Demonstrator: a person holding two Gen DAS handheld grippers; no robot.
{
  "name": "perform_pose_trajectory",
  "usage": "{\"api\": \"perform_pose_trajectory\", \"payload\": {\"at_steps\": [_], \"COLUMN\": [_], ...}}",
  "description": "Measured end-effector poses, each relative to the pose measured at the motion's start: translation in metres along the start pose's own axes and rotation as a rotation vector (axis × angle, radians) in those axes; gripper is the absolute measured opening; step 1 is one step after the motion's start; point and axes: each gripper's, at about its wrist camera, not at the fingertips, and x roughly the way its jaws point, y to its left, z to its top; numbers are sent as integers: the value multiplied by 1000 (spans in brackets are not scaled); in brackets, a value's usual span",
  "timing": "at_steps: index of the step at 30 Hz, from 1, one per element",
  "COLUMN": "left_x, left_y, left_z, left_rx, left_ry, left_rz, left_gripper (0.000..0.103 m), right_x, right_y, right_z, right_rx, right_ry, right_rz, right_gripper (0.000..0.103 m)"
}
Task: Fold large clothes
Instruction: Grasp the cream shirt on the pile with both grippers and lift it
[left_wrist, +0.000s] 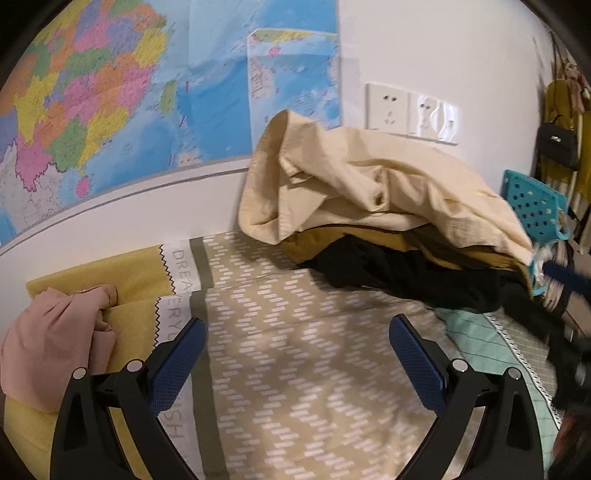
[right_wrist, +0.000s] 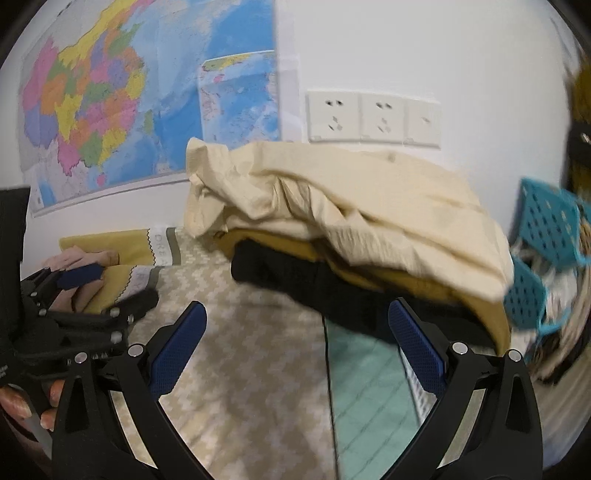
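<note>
Left wrist view: left tongs spread wide, empty, above patterned bedspread. Cream garment heaped on mustard and black clothes at bed's far side by wall; pink garment on yellow pillow at left.

Right wrist view: right tongs spread, empty, just before cream garment; left tongs at left edge; teal basket at right.

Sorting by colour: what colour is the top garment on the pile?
Cream top garment, clearest in the left wrist view.
</note>
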Motion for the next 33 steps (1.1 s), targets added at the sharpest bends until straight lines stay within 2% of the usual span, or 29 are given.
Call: {"api": "perform_pose_trajectory", "payload": {"at_steps": [5,7,8,9,11,13,15,16,19,20,21,22,23,24,26,29,30,33], "left_x": [23,27,28,33,38,46,56,60,65,67,69,68,70,72,77,84,86,85], "left_y": [17,22,27,30,34,39,43,42,42,41,41,41,42,44,46,48,46,39], "left_z": [3,4,6,5,3,2,3,3,2,1,1,0,0,-1,-2,0,3,18], "left_rx": [-46,-27,-36,-56,-49,-64,-64,-59,-30,-30,-26,-17,-17,-20,-17,-12,-4,11], "left_ry": [25,20,-12,3,26,39,54,72,92,101,105,110,112,115,128,124,110,38], "left_rz": [33,70,74,66,85,84,85,90,103,104,109,117,120,120,120,95,87,23], "left_gripper": [96,96,96,96,96,96,96,96,96,96,96,96,96,96,96,96,96,96], "right_x": [54,80,92,105,120,128,133,140,165,169,172,171,169,166,145,97,73,28], "right_y": [7,10,12,12,9,9,18,25,44,46,48,47,45,43,37,17,3,-27], "right_z": [44,63,71,80,93,104,114,119,124,126,131,136,143,149,166,194,206,230], "right_rx": [-145,-205,-236,-257,-255,-263,-322,-365,-488,-500,-507,-498,-479,-473,-466,-400,-335,-203], "right_ry": [-3,6,14,19,37,36,18,25,83,96,104,110,130,139,113,20,-33,-104], "right_rz": [-72,-85,-95,-106,-83,-51,-54,-55,-110,-99,-67,-24,20,19,35,53,59,92], "right_gripper": [97,97,97,97,96,90,92,98,97,93,75,43,23,4,2,2,2,2]}}
